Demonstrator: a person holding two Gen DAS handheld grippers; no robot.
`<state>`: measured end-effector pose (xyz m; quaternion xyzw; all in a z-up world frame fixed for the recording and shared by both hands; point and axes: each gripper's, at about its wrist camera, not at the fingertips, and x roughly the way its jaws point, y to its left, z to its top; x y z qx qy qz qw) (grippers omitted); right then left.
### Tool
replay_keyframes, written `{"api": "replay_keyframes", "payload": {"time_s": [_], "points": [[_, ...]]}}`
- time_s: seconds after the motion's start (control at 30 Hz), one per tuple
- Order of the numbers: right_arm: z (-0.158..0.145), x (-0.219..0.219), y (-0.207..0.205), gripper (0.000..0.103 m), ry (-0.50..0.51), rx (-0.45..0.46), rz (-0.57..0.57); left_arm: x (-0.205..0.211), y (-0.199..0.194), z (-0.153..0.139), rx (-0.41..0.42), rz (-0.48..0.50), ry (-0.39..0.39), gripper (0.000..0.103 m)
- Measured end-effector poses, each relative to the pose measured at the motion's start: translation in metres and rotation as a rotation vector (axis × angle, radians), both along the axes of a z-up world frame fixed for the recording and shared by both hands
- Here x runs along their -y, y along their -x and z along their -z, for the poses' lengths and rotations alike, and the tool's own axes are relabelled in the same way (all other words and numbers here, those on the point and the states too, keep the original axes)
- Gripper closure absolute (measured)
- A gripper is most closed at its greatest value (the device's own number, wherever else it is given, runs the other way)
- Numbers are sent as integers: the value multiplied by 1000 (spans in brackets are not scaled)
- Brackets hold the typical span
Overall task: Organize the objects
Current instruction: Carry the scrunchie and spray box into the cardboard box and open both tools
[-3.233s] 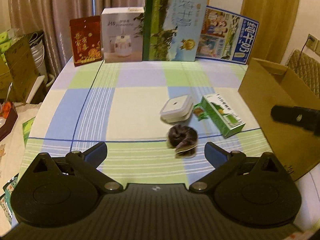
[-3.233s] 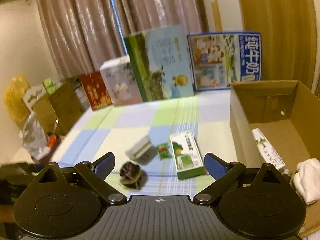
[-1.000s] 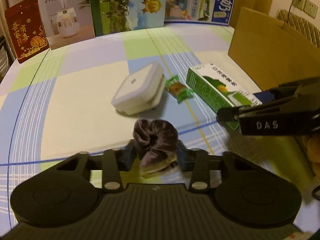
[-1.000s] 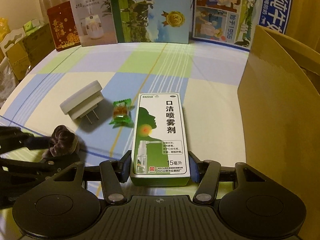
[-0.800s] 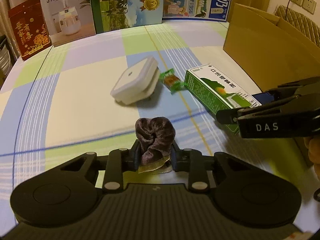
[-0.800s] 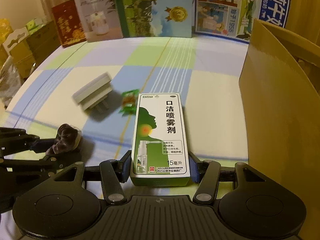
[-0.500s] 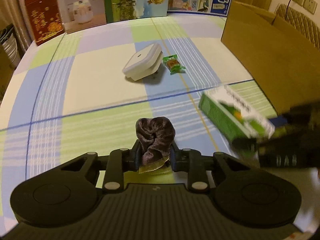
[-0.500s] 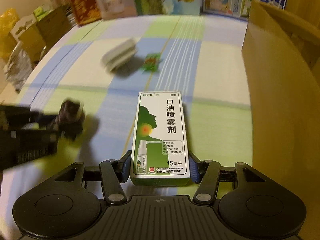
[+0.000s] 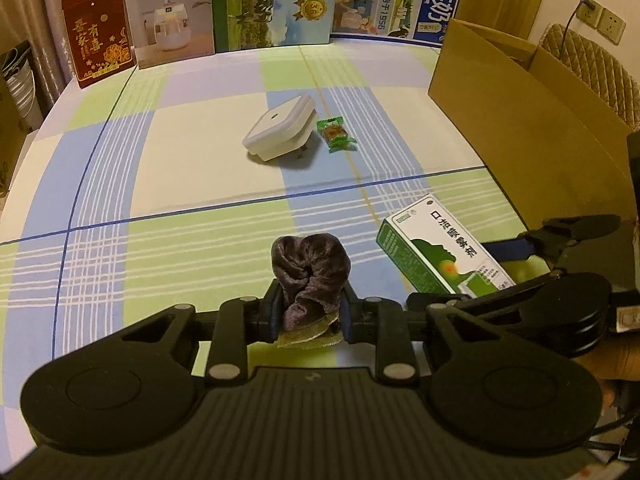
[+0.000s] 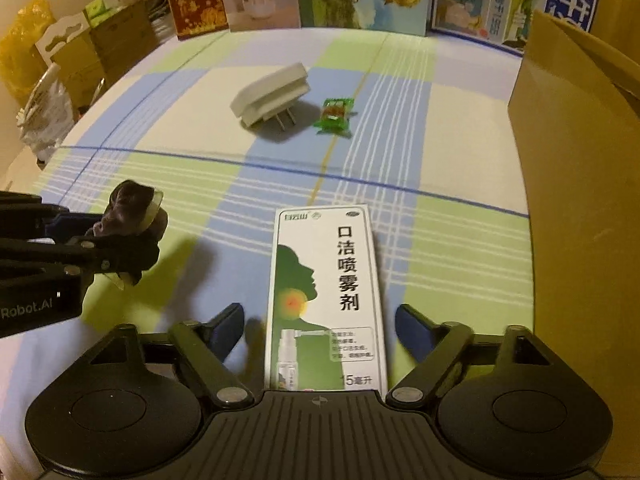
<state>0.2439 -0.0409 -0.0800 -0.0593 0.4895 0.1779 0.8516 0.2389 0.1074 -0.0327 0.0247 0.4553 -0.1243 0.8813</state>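
My left gripper (image 9: 308,312) is shut on a dark velvet scrunchie (image 9: 310,272), held above the checked tablecloth near the front edge. The right wrist view shows the scrunchie (image 10: 132,208) and left gripper (image 10: 100,248) at the left. My right gripper (image 10: 320,328) is open. A green and white spray box (image 10: 326,292) lies lengthwise between its spread fingers and touches neither pad. From the left wrist, the spray box (image 9: 440,256) and right gripper (image 9: 490,276) are at the right.
A white plug adapter (image 9: 280,132) and a green-wrapped candy (image 9: 334,134) lie mid-table. An open cardboard box (image 9: 520,112) stands along the right side. A red box (image 9: 98,36), a humidifier box (image 9: 168,12) and milk cartons (image 9: 276,4) line the far edge.
The right gripper has opened and let go of the spray box it held half a second ago. The left gripper stays shut on the scrunchie. Both have drawn back towards the near edge.
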Motion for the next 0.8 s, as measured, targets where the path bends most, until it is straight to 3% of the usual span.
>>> {"api": "replay_keyframes", "payload": {"time_s": [0.03,0.2,0.5,0.8], "points": [[0,-1,0,50,11,2,3,-1,-1,0,-2,1,-1,80],[-11,-7,2,51,36,70,4,-1,-3,-5,9,0,7,80],[-32,11,4,51,-63,72,81,3,0,-19,36,11,9,80],[-61,22,25,51,-74,174,115,25,4,-40,73,36,21,80]]}}
